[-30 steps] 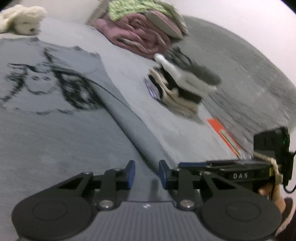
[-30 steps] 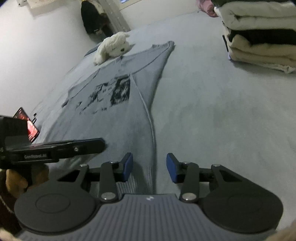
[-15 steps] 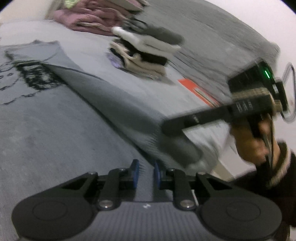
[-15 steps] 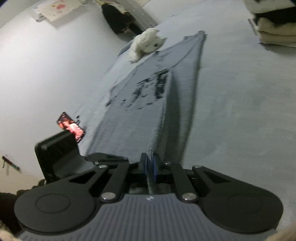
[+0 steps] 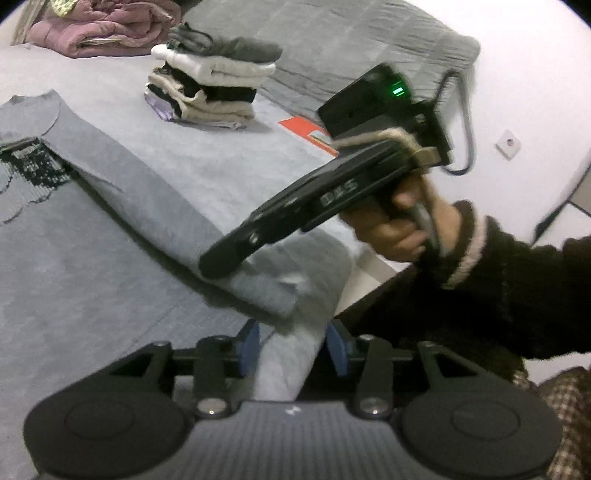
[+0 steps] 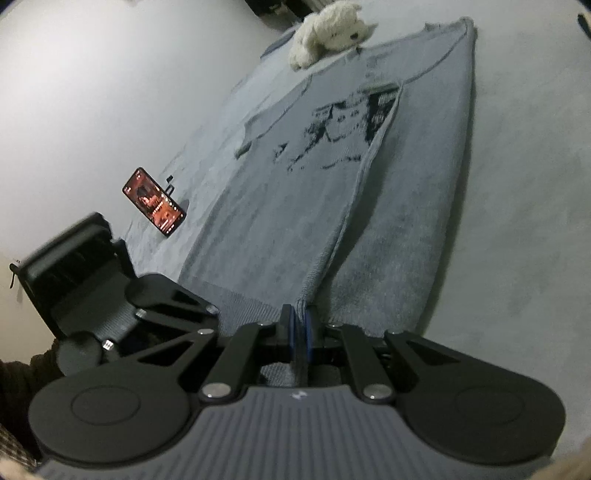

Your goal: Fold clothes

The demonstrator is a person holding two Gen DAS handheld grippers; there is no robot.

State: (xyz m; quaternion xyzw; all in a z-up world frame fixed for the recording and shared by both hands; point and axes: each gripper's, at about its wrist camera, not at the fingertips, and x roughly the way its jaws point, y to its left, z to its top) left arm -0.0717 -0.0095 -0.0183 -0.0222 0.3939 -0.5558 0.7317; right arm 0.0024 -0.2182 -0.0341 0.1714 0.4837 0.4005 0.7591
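A: What lies at the far left?

B: In the right wrist view, a black phone with a glowing reddish screen [image 6: 154, 201] lies on the grey bed [image 6: 517, 184], just beside the left edge of the grey knitted sweater with a black graphic on the chest [image 6: 280, 206]. A white plush toy [image 6: 328, 31] rests at the sweater's collar end.

A: And the sweater itself?

B: It is spread flat on the bed, its right side folded over along a long crease.

A: The left gripper [image 5: 291, 349]?

B: Its blue pads are apart and opening, with the sweater's hem under the gap and neither pad pressing it.

A: The right gripper [image 6: 300, 334]?

B: Pinched narrow on the hem fold, lifting that edge off the bed.

A: Farther right?

B: In the left wrist view, a stack of folded cream and black clothes [image 5: 210, 92] stands on the bed, well apart from the sweater, with a heap of pink fabric [image 5: 103, 27] behind it.
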